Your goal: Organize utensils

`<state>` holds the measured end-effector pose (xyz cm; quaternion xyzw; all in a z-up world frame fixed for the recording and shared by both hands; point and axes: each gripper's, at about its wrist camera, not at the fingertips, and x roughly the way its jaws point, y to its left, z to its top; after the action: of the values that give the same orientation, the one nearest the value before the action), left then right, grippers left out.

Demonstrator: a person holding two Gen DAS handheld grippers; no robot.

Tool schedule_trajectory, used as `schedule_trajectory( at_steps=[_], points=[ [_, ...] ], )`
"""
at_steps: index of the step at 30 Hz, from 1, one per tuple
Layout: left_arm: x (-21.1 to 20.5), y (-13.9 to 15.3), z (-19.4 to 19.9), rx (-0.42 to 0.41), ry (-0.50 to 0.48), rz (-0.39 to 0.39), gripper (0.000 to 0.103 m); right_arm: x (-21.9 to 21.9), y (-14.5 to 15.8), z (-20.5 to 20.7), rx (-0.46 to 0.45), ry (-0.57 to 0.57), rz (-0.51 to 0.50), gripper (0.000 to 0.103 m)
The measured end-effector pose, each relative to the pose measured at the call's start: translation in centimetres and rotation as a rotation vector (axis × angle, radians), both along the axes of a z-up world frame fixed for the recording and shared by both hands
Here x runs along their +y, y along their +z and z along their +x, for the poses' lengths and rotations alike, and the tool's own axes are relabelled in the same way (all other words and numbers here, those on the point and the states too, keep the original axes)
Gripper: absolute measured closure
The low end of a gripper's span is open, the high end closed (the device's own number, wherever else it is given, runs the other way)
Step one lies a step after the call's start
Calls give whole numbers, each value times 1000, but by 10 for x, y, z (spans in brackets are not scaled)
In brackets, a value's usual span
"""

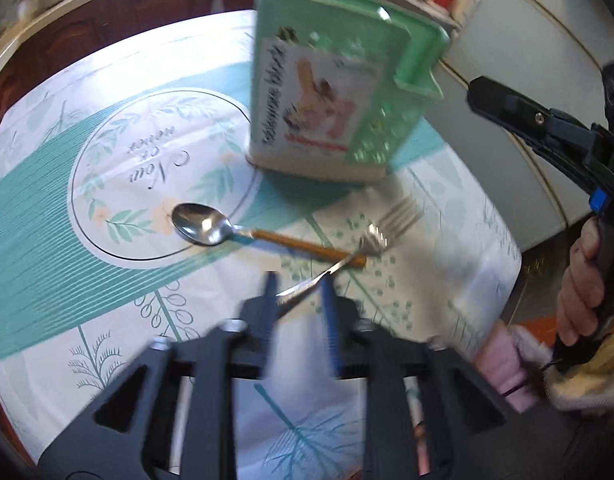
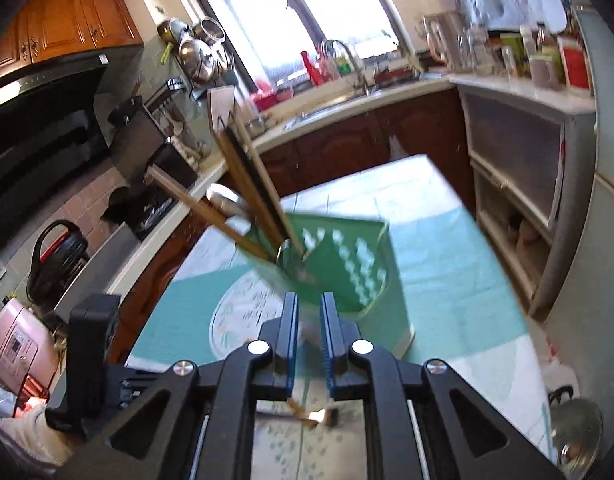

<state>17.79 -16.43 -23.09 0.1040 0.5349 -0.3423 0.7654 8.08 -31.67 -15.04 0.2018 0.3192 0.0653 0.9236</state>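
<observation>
On the cloth (image 1: 67, 248) in front of you, a spoon (image 1: 199, 226) with a wooden handle is lying flat, and a fork (image 1: 371, 236) is crossing the handle's far end. Your left gripper (image 1: 297, 288) is pointing down over the fork's handle — its jaws are standing part open, the handle is passing between them, and the blur is hiding whether the pads are pressing on it. The green holder (image 1: 323, 96) is standing upright just behind both utensils, with chopsticks (image 2: 243, 184) leaning out of its top. Your right gripper (image 2: 309, 320) is hovering near the holder's side; its jaws are standing a narrow gap apart, gripping nothing. Your right hand (image 1: 579, 280) is wrapping around the handle.
</observation>
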Motion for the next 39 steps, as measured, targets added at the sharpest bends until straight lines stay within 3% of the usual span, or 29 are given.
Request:
schedule_trajectory(
  at_steps=[1,6,10,17,19,30,34,39],
  points=[
    [-2,-1,-2,-10,-32,9,64,3,-3,-2,19,9,12,92],
    [-16,-4,-9,-52,-157,66,64,12,-24,-9,99,29,43,92],
    [-32,-15,-6,-33,-240,114,64,4,-33,-8,133,3,98,92],
    [-55,-26,-6,-21,-328,187,75,-6,-43,-9,159,-19,133,92],
    [-61,-28,-6,-3,-345,202,80,-9,-45,-9,163,-24,140,92],
    [-93,-41,-4,14,-362,312,81,-19,-55,-10,166,-38,173,92],
    [-108,-41,-7,29,-385,352,99,-22,-58,-10,171,-40,187,92],
    [-112,-42,-10,33,-359,347,100,-23,-59,-10,170,-33,186,92]
  ],
)
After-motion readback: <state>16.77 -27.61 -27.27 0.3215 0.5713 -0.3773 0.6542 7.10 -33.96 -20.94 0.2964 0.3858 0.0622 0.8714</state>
